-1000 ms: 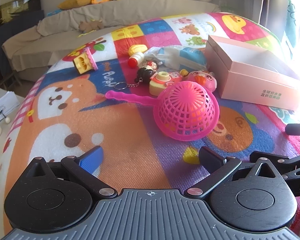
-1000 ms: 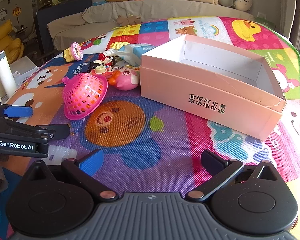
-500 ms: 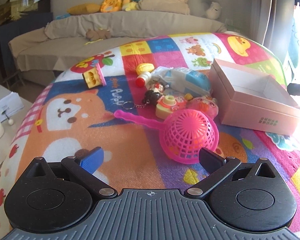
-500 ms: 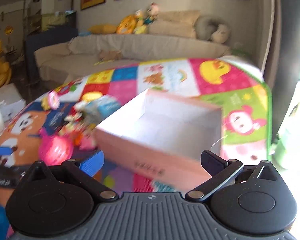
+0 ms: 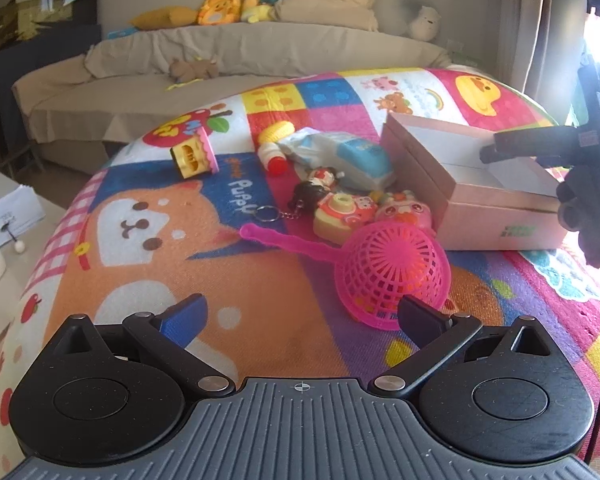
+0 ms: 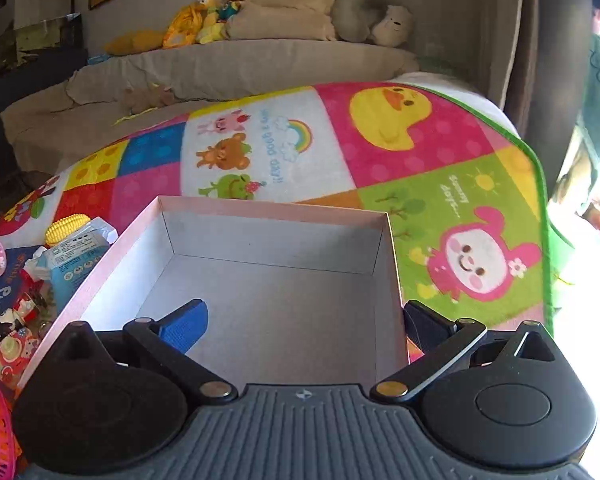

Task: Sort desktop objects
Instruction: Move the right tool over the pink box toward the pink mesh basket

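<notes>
While the pink box (image 6: 268,292) lies empty on the table (image 5: 260,320), the right tool (image 6: 304,320) is now seen poised directly over it, one finger inside the cavity and the other just outside the right wall; a second ago it was held low and well short of the box, looking at its printed front. The left tool (image 5: 300,312) has meanwhile been drawn back and raised, so that more of the mat is taken in. Both tools are spread wide and nothing is held by either. Nothing has yet been sorted; by this change the box is judged to be the chosen receptacle, possibly about to be steadied or shifted.

In the left view, the pink strainer (image 5: 392,280) lies dome-up just ahead of the left tool's right finger, its long axis set by the handle (image 5: 292,242), which points away from the box toward the upper left. Behind it, touching or nearly so, are clustered a toy camera (image 5: 338,214), a pink pig toy (image 5: 404,212), a doll keychain (image 5: 312,190) and a tissue pack (image 5: 348,154). A cake-shaped toy (image 5: 194,154) lies apart to the left.
</notes>
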